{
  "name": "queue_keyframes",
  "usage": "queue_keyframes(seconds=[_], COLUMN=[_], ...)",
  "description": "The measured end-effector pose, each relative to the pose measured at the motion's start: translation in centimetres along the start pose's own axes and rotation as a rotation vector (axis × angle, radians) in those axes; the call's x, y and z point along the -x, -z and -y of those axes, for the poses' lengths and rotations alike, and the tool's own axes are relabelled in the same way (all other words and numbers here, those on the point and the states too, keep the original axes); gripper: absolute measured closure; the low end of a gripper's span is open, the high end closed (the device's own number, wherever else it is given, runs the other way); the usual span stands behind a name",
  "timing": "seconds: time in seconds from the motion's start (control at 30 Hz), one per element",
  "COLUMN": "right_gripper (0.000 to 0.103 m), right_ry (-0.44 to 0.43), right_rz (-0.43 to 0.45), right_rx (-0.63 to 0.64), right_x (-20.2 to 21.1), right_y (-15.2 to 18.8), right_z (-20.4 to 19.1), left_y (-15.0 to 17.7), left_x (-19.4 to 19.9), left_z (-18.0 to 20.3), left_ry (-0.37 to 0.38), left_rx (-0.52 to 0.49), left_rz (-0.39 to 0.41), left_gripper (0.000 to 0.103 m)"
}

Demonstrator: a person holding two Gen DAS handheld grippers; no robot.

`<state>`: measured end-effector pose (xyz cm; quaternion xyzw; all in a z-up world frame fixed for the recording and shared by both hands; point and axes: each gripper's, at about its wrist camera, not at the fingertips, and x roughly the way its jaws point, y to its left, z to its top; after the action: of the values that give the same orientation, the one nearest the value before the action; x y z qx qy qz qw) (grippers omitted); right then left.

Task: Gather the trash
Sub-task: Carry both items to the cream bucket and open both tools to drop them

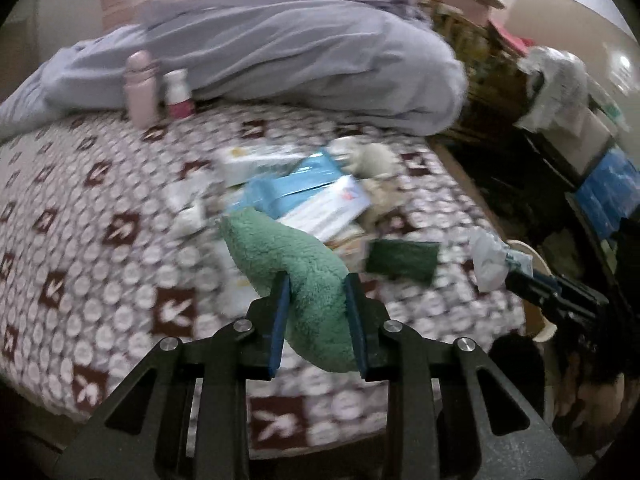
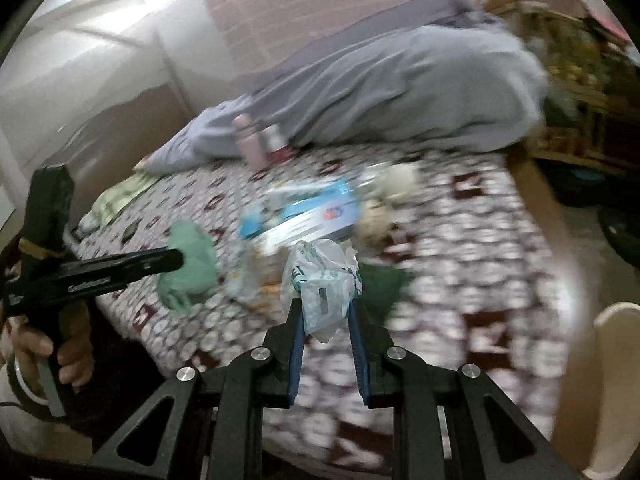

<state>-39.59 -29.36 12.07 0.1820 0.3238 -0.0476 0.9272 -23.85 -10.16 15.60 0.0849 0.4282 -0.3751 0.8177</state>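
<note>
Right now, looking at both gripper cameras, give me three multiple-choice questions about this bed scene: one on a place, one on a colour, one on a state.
1. Where does the pink bottle stand?
A. against the grey blanket
B. on the floor
C. on a shelf

2. What colour is the fuzzy cloth in the left gripper?
A. red
B. green
C. yellow

3. What is the right gripper doing?
A. hanging empty
B. lying on the bed
C. clamping a crumpled plastic wrapper

Answers: 1 A, it stands at the blanket's edge; 2 B, it looks plainly green; 3 C, the wrapper sits pinched between its fingers.
</note>
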Motion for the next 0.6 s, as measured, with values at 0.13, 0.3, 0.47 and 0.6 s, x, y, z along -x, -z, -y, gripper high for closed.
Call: queue_keyframes(seconds=[0.13,0.3,0.47,0.6], right_gripper=[0.082,0.082,0.082,0.082], right_ry=[0.096,0.231,0.359,0.434], right_rz=[0.035,0.071,0.073,0.06], right_rx=[-0.065,-0.163,-0.272,-0.353], right_x=[3.0,7.0,9.7,10.8], right_y=[0.3,1.6,3.4,5.2], right_z=[4.5,10.7,16.8,21.1], left_y=[-1.5,-3.1,-3.9,-3.9], left_x=[-1.0,-3.1,-6.4,-8.4], left_z=[4.9,12.5,20.7,26.8], left_ry=[0.072,0.187,0.309,0.385], left_rx=[-0.072,-0.18,-0.276,-0.332], left_rz=[-0.001,-0.02,-0.078,-0.128], left_gripper=[0.078,0.078,0.078,0.078])
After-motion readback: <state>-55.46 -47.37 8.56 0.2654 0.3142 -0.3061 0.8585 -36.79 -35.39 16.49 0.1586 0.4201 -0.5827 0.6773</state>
